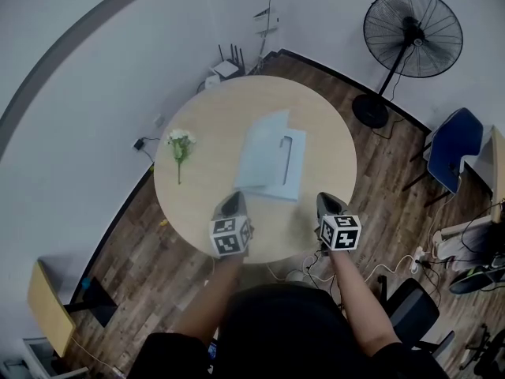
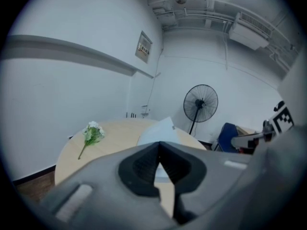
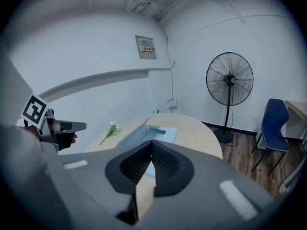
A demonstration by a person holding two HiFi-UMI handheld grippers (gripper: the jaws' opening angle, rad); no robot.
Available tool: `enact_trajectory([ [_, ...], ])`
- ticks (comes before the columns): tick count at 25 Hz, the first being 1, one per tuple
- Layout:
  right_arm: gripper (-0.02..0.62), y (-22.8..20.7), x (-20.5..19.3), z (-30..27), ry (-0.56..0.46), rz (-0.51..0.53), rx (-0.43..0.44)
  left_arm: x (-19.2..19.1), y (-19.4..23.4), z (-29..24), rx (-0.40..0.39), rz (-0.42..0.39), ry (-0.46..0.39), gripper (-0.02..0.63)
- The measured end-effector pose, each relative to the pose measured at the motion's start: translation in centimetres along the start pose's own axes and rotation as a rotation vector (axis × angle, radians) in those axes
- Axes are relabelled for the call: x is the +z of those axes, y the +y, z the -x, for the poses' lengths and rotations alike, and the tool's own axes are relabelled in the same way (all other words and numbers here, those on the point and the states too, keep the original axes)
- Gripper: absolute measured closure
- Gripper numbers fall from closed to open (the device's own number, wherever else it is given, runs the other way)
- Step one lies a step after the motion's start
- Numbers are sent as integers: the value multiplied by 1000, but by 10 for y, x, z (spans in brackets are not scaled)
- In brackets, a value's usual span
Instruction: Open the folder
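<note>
over the near edge of the round counter [image 1: 207, 125], left claw [image 1: 230, 204] and right claw [image 1: 330, 204] are both fully closed, nothing between the jaws, neither touching the folder. light-blue folder [image 1: 272, 160] lies mid-counter, opened out, clip bar visible on its right leaf. flower sprig [image 1: 180, 144] lies to its left, apart.

Bare tabletop [image 1: 215, 123] lies between folder [image 1: 268, 160] and flowers [image 1: 180, 141].

The round wooden table [image 1: 213, 117] carries a pale blue folder [image 1: 272, 156]. A white flower sprig [image 1: 180, 144] lies well left of the folder.
</note>
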State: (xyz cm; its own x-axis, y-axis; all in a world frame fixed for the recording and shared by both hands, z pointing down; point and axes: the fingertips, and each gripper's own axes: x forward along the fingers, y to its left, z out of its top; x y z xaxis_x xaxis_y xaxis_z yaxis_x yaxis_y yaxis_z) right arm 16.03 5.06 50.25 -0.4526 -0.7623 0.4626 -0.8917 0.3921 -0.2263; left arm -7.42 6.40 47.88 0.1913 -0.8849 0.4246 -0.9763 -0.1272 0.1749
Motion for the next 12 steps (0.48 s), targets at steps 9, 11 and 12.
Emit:
enact_trajectory([
  [9,592,-28,13,36,-49,92,-13,5,-63,3,-32,-39,-80,604],
  [11,593,-35,13,41,-54,89,-13,5,-71,4,-31,-44,-85,604],
  [12,593,-38,13,43,-56,88,-13,6,-75,4,-30,-48,-89,604],
])
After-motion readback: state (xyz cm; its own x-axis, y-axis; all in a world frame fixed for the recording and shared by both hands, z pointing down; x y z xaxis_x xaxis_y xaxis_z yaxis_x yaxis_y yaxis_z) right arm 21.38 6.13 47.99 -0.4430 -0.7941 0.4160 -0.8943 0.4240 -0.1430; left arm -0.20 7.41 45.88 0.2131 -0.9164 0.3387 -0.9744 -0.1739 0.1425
